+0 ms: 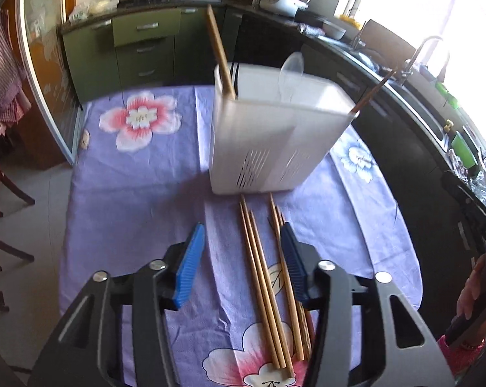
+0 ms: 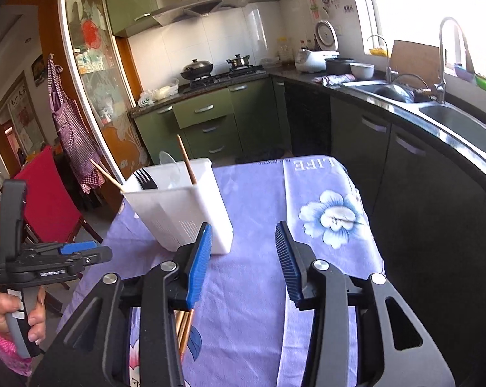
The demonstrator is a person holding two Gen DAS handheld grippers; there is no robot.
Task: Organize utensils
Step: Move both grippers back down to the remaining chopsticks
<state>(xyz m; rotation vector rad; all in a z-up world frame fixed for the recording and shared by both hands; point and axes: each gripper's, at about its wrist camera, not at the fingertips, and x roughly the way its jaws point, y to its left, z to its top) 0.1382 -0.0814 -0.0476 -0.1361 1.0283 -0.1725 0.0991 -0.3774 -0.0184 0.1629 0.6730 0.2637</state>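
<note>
While its blue-padded jaws stand wide apart with nothing between them, the left gripper (image 1: 243, 264) hangs just above a loose bundle of wooden chopsticks (image 1: 268, 287) lying flat on the purple floral tablecloth (image 1: 130, 200). The sticks run lengthwise along the gripper's own pointing direction, from under the claw toward the white utensil holder (image 1: 268, 142), so the pads face their long sides and a close would squeeze across the sticks. They sit off centre, crowding the right-hand pad (image 1: 293, 258), and a small shift that way would seem to centre them.

The right gripper (image 2: 243, 258) is likewise spread open and empty, held higher over bare cloth; in its view only the ends of the chopsticks show, low down behind its left pad (image 2: 199, 261). The left claw looks the nearer and better placed for the pickup.

Beyond the sticks, the holder stands upright on the table. Inside it are a black fork (image 2: 148, 179), a translucent spoon (image 1: 291, 74) and two leaning chopsticks, one (image 1: 220, 53) steep and one (image 1: 373, 92) slanting out over a corner. The bundle on the cloth has not yet gone in.
</note>
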